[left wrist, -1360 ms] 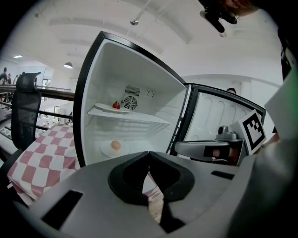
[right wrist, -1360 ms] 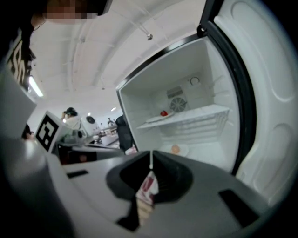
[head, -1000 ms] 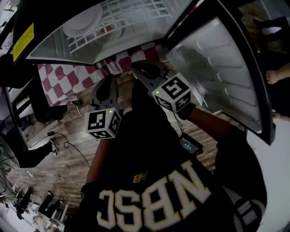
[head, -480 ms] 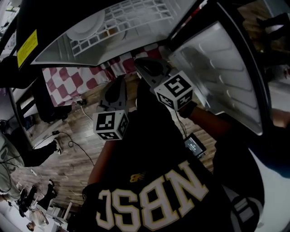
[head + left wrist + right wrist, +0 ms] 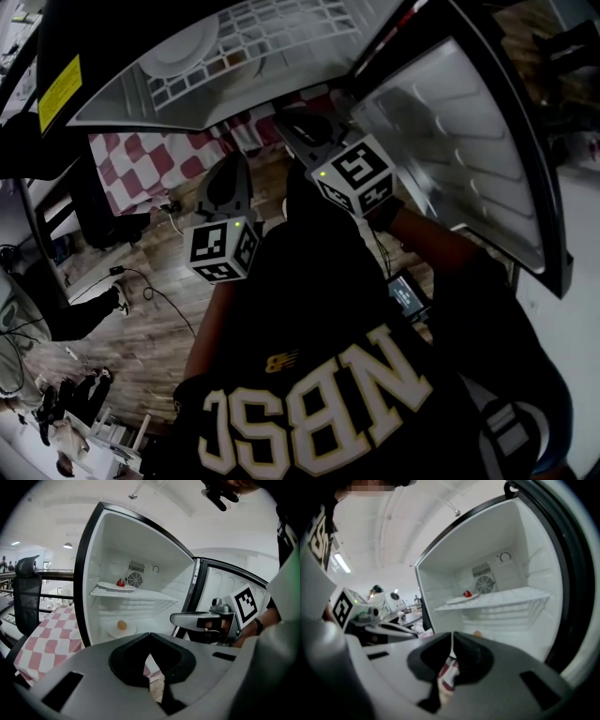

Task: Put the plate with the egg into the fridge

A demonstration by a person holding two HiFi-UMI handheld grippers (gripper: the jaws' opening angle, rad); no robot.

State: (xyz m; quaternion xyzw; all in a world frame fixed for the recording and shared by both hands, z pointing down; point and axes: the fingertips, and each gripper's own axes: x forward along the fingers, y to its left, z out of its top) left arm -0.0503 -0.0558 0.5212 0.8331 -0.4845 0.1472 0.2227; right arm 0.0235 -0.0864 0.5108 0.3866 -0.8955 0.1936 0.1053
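The fridge [image 5: 140, 578] stands open. On its floor lies a white plate [image 5: 112, 631] with the egg [image 5: 122, 625] on it; the egg [image 5: 477, 633] also peeks over my right gripper's body. My left gripper [image 5: 150, 645] is shut and empty, held a short way in front of the fridge opening. My right gripper [image 5: 453, 641] is shut and empty too, beside the left one near the door side. In the head view the left gripper [image 5: 228, 180] and right gripper [image 5: 298, 127] both point at the fridge [image 5: 234, 56].
The upper wire shelf [image 5: 154, 596] carries another plate with a small red thing [image 5: 121, 582]. The open fridge door [image 5: 459, 141] stands to the right. A red-and-white checked cloth [image 5: 47, 634] and a black chair [image 5: 28, 592] are at the left. Cables lie on the wooden floor [image 5: 150, 291].
Both grippers stay shut in front of the open fridge. The right one has edged slightly up and left in the head view; the left has barely moved.
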